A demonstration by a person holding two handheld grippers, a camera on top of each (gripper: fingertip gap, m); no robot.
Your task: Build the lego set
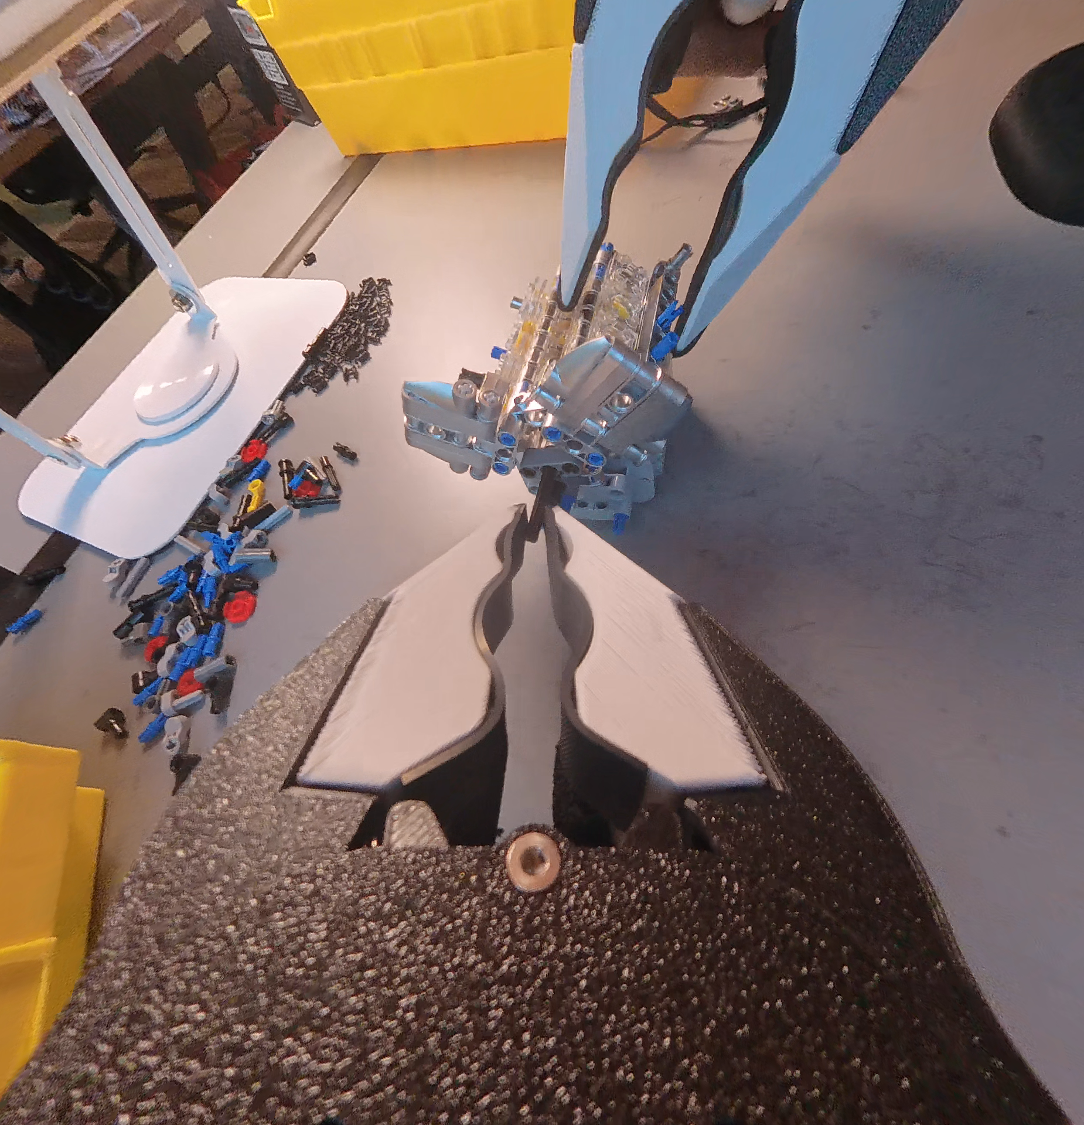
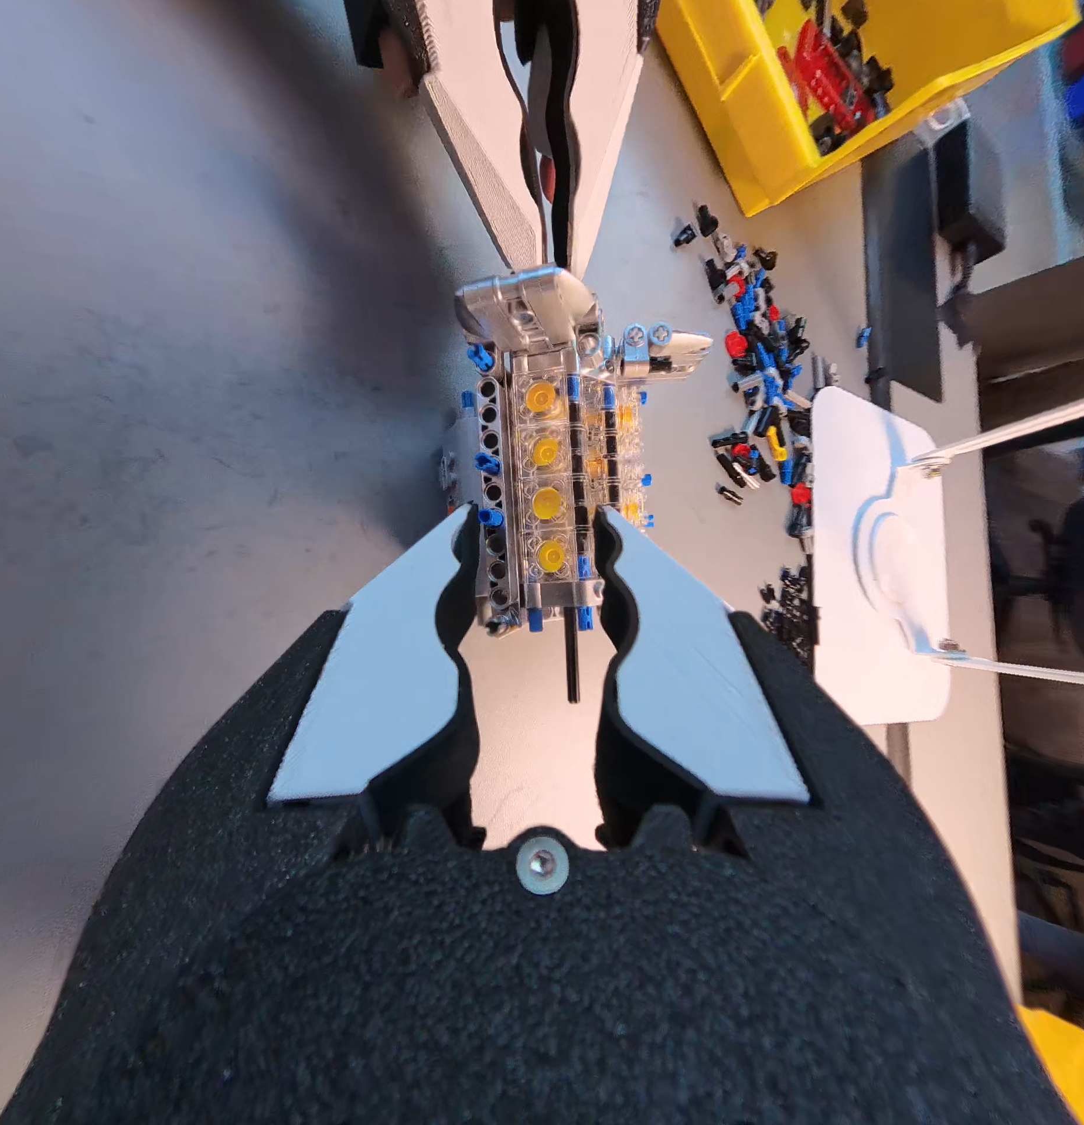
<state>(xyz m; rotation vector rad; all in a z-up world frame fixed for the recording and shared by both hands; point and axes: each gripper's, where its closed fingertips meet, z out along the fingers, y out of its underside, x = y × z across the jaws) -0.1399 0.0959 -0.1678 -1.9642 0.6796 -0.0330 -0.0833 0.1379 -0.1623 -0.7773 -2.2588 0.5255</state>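
Bins of yellow plastic stood at the far left edge of the grey worktop, with a white lamp base just in front of them. Loose small parts, blue, black, grey and red, lay scattered beside that base, and a heap of black pins lay by its far corner. Right of the scatter stood the grey brick-built engine model, on the worktop near its middle. Left gripper met the model's near end, its jaws clenched on a thin black axle projecting from that end. Right gripper straddled the model's opposite end from the far side; its jaws were spread and pressed against the two flanks of the clear cylinder block with yellow pistons, grasping the model. A second black axle projected from this end between the fingers. A dark round object lay at the far right.
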